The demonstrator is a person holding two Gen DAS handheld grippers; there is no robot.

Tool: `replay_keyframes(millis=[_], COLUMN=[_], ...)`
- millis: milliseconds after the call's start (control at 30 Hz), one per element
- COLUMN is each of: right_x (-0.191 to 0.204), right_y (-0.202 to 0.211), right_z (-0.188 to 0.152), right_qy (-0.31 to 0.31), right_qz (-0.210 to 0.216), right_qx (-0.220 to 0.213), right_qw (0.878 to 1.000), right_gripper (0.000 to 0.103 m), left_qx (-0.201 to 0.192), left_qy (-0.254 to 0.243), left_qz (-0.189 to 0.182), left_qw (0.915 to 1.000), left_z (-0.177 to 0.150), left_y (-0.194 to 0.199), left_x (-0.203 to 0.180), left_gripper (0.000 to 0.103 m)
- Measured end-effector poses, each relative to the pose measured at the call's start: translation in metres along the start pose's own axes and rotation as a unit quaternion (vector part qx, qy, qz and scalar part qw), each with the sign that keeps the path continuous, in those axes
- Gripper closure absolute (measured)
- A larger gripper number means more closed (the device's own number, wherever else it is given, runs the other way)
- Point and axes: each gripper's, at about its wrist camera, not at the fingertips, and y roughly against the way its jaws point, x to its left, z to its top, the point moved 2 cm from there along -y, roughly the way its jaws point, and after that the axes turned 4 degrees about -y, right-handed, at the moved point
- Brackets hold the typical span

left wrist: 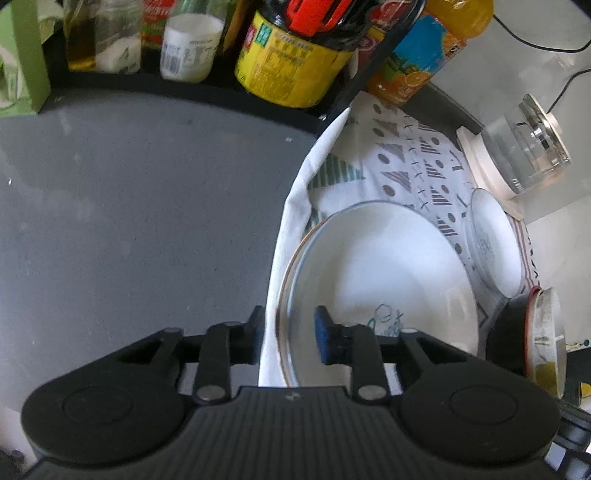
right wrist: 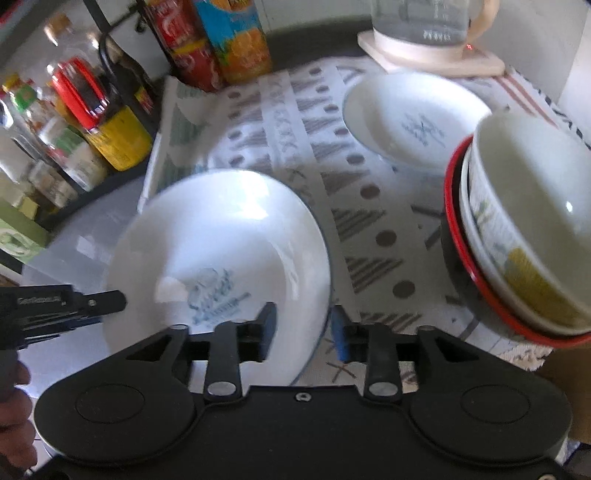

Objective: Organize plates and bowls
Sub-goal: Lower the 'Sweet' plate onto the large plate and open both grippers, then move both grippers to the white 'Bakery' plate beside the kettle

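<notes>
Large white plate [right wrist: 218, 236] on patterned cloth [right wrist: 332, 177], both grippers' fingers spread astride its rim

The large plate [right wrist: 218, 236] was white with a blue drawing at its centre and a thin brown rim line. The cloth [right wrist: 295, 122] was white, patterned with grey striped triangles and dots. The stacked bowls [right wrist: 517, 221] were white, one red-rimmed. The desk [left wrist: 140, 206] was grey.

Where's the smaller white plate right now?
In the right wrist view, the smaller white plate lies upper right on the patterned cloth, before the glass kettle.
</notes>
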Motion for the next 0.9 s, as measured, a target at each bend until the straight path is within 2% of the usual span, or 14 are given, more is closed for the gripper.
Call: replay_keyframes(millis=[33, 167, 300, 500, 733, 900], right_x=[0.0, -0.001, -0.004, -0.02, -0.058, -0.091], right_y=[0.004, 0.017, 0.033, 0.054, 0.065, 0.063], right_z=[0.002, 0.012, 0.026, 0.054, 0.096, 0.122], right_qy=[0.0, -0.008, -0.01, -0.02, -0.03, -0.044], right_qz=[0.001, 0.014, 0.023, 0.03, 0.016, 0.012], right_qx=[-0.003, -0.014, -0.034, -0.075, -0.102, -0.101], right_qw=[1.0, 1.0, 0.999, 0.997, 0.994, 0.994], right_gripper=[0.056, 0.048, 0.037, 0.021, 0.02, 0.02], left_qx=[-0.002, -0.015, -0.024, -0.031, -0.035, -0.031], left_qy=[-0.003, -0.025, -0.031, -0.05, -0.057, -0.049], left_qz=[-0.001, -0.003, -0.018, -0.035, -0.054, -0.067], left_qw=[1.0, 0.9996, 0.9991, 0.9977, 0.9963, 0.9961], left_z=[0.002, 0.013, 0.022, 0.037, 0.053, 0.062], left_y=[0.003, 0.014, 0.021, 0.019, 0.007, -0.01], left_x=[-0.001, -0.015, -0.029, -0.06, -0.103, -0.13], left_gripper=[0.068, 0.047, 0.039, 0.037, 0.037, 0.037])
